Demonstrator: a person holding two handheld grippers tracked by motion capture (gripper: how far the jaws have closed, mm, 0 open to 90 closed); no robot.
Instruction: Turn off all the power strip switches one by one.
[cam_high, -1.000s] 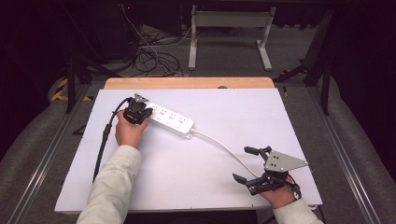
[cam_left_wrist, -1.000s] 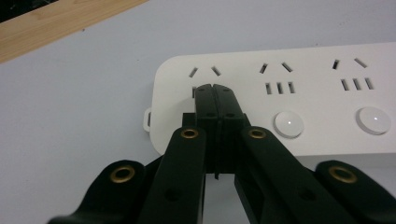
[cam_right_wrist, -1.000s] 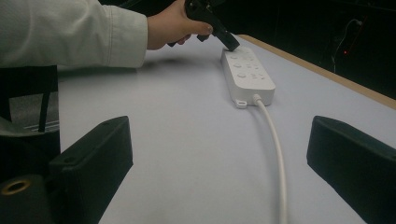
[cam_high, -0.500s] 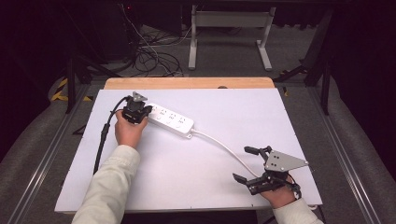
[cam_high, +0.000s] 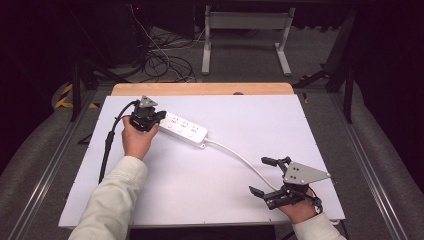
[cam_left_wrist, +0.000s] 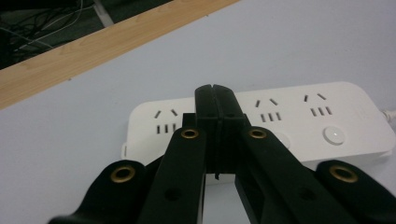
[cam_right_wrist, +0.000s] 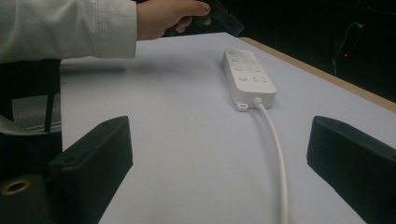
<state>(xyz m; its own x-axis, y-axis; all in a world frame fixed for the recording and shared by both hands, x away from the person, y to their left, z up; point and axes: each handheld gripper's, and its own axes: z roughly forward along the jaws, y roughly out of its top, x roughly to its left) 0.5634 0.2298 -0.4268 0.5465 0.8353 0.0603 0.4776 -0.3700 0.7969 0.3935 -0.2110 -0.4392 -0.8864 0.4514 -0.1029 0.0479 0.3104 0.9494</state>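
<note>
I see the desk (cam_high: 200, 195) filling the middle of the high view, the power strip (cam_high: 183, 131) lying upper left of centre. My left tongs (cam_high: 159, 116) are pressed together over its left end; my right tongs (cam_high: 263, 176), lower right, stand apart and empty.

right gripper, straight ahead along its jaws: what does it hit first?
Likely the white cord, which runs up between the open right gripper jaws toward the power strip. Beyond that, the strip's near end. How high the jaws sit above the cord isn't clear.
</note>
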